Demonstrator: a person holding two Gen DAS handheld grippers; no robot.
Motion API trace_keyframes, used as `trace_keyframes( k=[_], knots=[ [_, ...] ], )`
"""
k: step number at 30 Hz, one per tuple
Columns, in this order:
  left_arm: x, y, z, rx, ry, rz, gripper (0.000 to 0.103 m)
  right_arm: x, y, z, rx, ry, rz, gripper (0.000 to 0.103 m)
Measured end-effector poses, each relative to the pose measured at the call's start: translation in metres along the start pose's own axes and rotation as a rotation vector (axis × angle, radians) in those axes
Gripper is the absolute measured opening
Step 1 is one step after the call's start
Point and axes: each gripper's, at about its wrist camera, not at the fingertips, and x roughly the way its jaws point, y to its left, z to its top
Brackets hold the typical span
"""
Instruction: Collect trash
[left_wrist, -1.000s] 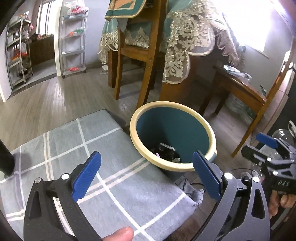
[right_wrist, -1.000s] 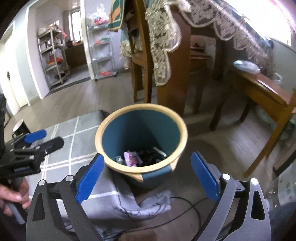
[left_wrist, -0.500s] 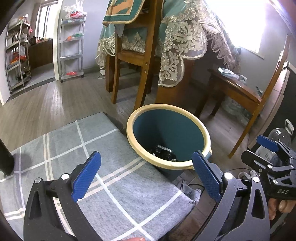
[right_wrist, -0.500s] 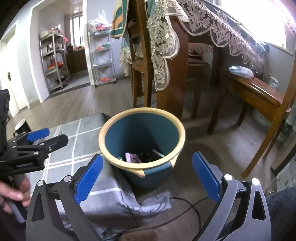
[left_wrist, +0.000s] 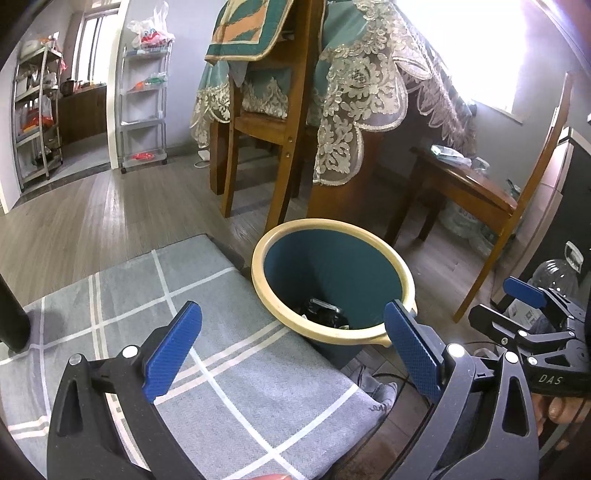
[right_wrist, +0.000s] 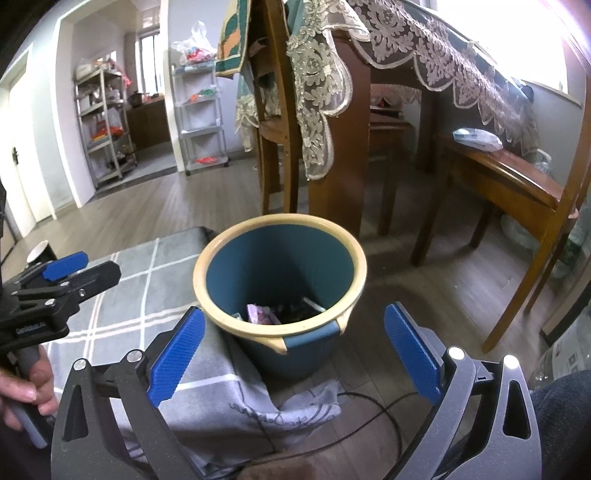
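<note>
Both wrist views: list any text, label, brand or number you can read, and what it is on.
"DAS": white letters on the black body of the right gripper, seen in the left wrist view.
Clear plastic bottle: white label, print too small to read.
Grey checked cloth: dark script on its hem, too blurred to read.

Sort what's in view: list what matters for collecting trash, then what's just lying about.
Job:
trash bin
pink wrapper inside it
left gripper, open
right gripper, open

Lying about:
grey checked cloth
wooden chair
lace tablecloth
clear plastic bottle

Bin (right_wrist: 280, 291) stands on floor beside cloth (left_wrist: 207, 354), trash (right_wrist: 262, 314) inside.
</note>
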Motion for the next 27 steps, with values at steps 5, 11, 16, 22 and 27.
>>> trace_keyframes(
  k=[5,11,16,22,27],
  knots=[
    [0.0001,-0.0002,-0.0013,0.006,0.000,-0.004,0.097,0.0012,-0.0001,-0.0005,0.003,0.006,0.004,0.097],
    [-0.0002,-0.0008,-0.0016,0.005,-0.001,-0.002,0.097,0.0024,0.0008,-0.0002,0.002,0.011,0.008,0.097],
    [0.0000,-0.0003,-0.0013,0.006,0.000,-0.002,0.097,0.0023,0.0012,-0.0010,0.006,0.012,0.007,0.097],
    [0.0000,-0.0001,-0.0013,0.005,0.001,-0.002,0.097,0.0030,0.0010,-0.0015,0.007,0.013,0.007,0.097],
    [0.0004,0.0000,-0.0021,0.003,0.003,0.000,0.097,0.0028,0.0010,-0.0015,0.008,0.012,0.007,0.097]
  ],
)
